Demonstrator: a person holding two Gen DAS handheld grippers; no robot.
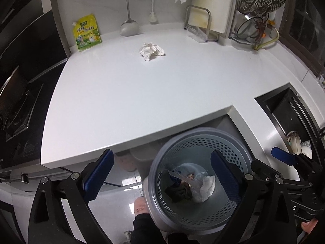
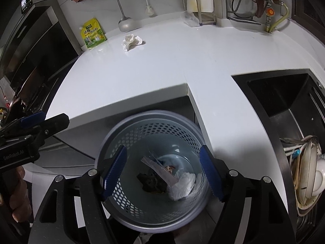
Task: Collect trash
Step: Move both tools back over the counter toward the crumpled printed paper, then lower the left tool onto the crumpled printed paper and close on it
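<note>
Both my grippers, left and right, hang empty over the perforated bin, fingers spread; the crumpled tissue lies far ahead on the bench, nearer my left, long axis crosswise.

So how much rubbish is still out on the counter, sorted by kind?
Crumpled paper: 1
Clear plastic cup, lying on its side: 1
Yellow-green pouch: 1
Total: 3

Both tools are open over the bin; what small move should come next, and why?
Probably lift the left tool away from the bin toward the crumpled tissue on the counter. Both tools are empty, the right tool too, trash already lies in the bin, and that tissue looks like loose trash.
</note>
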